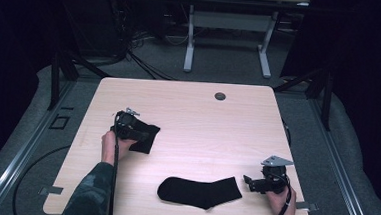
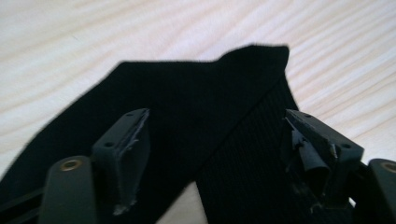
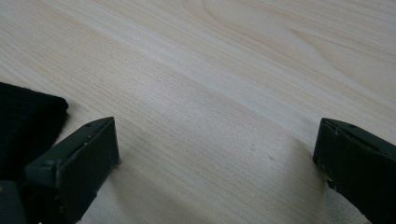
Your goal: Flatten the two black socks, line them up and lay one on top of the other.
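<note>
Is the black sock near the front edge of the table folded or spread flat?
Spread flat. In the high view the sock lies full length on the table, its foot and leg showing in one layer.

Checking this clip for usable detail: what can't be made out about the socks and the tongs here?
- Folded sock, high view: its near-left part lies under the left tongs.
- Same sock, left gripper view: whether the pads press it; cloth blurred, cut by the bottom edge.
- Flat sock, right gripper view: cut off by the left edge, beside the open right tongs.
</note>
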`<state>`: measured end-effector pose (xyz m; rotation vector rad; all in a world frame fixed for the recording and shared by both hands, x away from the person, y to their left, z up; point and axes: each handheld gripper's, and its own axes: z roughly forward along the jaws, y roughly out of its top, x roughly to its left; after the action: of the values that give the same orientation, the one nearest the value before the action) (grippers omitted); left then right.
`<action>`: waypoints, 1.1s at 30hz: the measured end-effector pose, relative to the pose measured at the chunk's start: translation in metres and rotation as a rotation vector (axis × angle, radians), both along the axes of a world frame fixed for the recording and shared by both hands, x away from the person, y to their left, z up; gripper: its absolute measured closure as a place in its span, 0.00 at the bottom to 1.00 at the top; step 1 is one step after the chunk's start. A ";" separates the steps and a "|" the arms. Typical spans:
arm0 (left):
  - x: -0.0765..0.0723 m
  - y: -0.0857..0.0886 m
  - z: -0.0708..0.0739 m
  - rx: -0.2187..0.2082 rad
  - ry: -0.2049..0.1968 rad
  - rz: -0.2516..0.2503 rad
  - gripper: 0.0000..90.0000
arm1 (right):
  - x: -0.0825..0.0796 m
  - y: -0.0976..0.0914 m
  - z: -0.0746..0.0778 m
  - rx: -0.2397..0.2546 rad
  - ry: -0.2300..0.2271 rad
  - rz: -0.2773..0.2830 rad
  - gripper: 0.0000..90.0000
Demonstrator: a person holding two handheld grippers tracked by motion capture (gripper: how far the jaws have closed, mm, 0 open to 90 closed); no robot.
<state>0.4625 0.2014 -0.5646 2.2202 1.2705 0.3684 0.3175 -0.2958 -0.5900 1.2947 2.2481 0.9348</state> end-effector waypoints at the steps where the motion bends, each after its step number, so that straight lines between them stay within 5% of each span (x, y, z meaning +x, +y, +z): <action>1: 0.000 -0.001 -0.001 0.005 0.006 -0.002 0.32 | 0.000 0.000 0.000 0.000 0.000 0.000 0.00; 3: 0.000 -0.002 -0.002 0.031 0.006 -0.007 0.39 | 0.000 0.000 0.000 0.001 0.000 0.000 0.00; 10: -0.002 -0.002 -0.001 0.021 0.006 -0.016 0.57 | 0.000 0.000 0.000 -0.003 0.001 0.001 0.00; 19: -0.005 0.002 -0.003 -0.005 -0.029 0.043 0.89 | 0.000 0.000 0.000 0.000 -0.001 -0.002 0.00; 26: -0.006 0.000 0.000 0.000 -0.034 0.048 0.90 | 0.000 0.000 0.000 -0.002 0.000 0.000 0.00; 33: -0.021 -0.009 0.032 -0.011 -0.104 0.014 0.90 | 0.000 0.000 0.000 0.000 0.001 -0.001 0.00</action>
<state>0.4419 0.1928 -0.5325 2.1551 1.2308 0.4745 0.3175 -0.2957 -0.5899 1.2964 2.2483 0.9343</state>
